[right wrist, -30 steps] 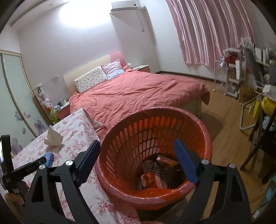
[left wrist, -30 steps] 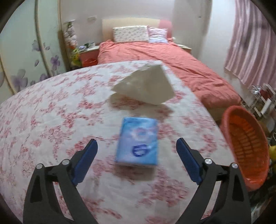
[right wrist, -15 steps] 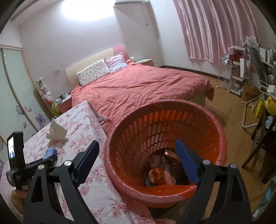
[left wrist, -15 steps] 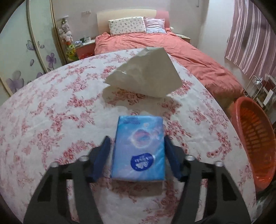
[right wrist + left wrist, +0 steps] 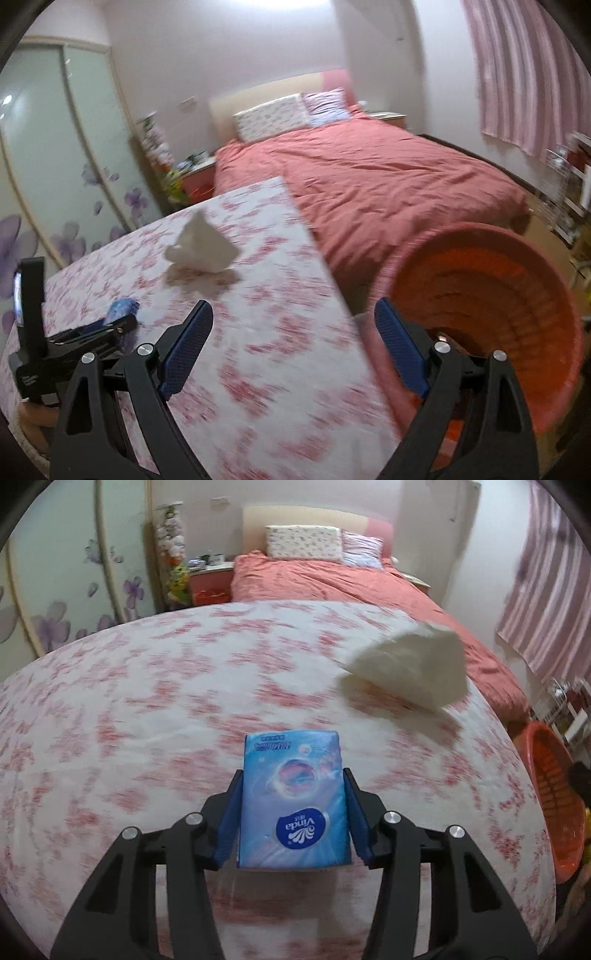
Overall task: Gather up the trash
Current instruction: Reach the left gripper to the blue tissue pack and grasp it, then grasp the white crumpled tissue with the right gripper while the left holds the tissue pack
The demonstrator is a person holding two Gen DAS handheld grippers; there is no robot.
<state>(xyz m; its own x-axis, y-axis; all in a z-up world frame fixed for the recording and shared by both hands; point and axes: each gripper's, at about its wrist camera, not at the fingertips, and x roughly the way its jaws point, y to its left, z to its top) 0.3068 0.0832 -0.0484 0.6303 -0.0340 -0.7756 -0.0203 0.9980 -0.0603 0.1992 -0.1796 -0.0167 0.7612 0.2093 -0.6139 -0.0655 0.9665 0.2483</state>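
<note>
left wrist view: left gripper point(image 5: 293, 812) has its blue pads point(image 5: 229, 823) squeezed onto both long sides of the blue tissue pack point(image 5: 293, 805), so it's clamped in there about half open. the jaws closed in on it earlier in the last second and are now holding steady on the pack. the pack sits flat between the fingers, vinda logo at the near end, over the table point(image 5: 147, 709) with the pink flowery cloth. can't really say if it's lifted off the cloth or still resting on it, the cloth is pretty motion-blurred. crumpled white tissue point(image 5: 410, 672) sits further back to the right, near the table edge, well apart from the pack. orange basket point(image 5: 554, 794) peeks in at the right edge, down off the table. bed point(image 5: 351, 587) with the pink cover is behind.

right wrist view: right gripper point(image 5: 293, 349) is wide open with nothing between the pads, hanging over the table's right edge, with the cloth under the left finger and the basket point(image 5: 517, 295) under the right one. the basket stands on the floor right beside the table. the tissue point(image 5: 201, 247) is on the cloth further back, left of centre. left gripper point(image 5: 122, 325) shows at the far left with a bit of the blue pack point(image 5: 120, 307) sticking out of it, near the tissue but not touching.
</note>
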